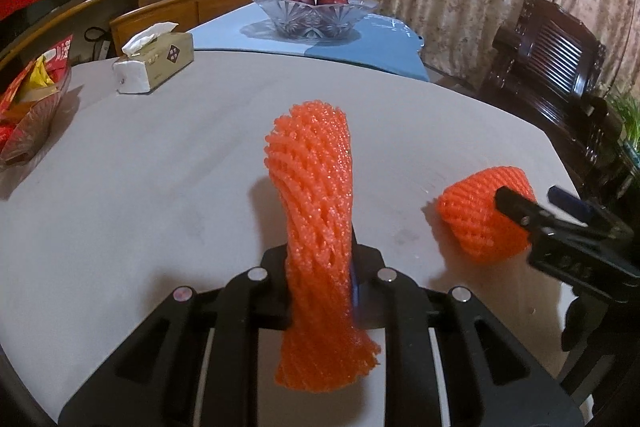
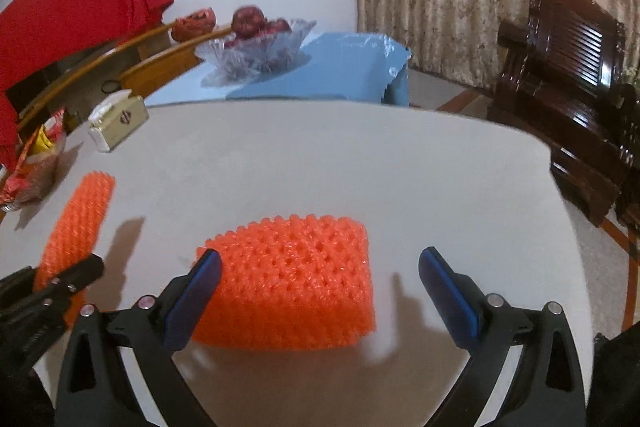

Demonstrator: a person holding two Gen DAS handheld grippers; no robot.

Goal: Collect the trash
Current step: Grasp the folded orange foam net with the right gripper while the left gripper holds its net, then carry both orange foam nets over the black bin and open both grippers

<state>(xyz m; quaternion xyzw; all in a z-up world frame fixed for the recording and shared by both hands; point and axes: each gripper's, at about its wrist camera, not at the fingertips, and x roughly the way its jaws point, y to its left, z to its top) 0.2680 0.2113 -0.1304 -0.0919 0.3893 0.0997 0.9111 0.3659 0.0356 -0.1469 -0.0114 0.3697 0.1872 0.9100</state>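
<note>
My left gripper (image 1: 320,267) is shut on a long orange foam fruit net (image 1: 316,195), which stands up between its jaws above the white table (image 1: 160,187); this net and gripper also show at the left of the right wrist view (image 2: 78,219). A second, wider orange foam net (image 2: 292,279) lies on the table. My right gripper (image 2: 320,291) is open with its blue pads (image 2: 196,291) on either side of that net, the left pad close to its edge. In the left wrist view that net (image 1: 476,215) and the right gripper (image 1: 532,207) sit at the right.
A tissue box (image 1: 154,61) and a snack bag (image 1: 28,107) sit at the table's far left. A glass bowl of apples (image 1: 316,11) stands on a blue-covered table behind. A dark wooden chair (image 2: 568,75) is at the right, past the table edge.
</note>
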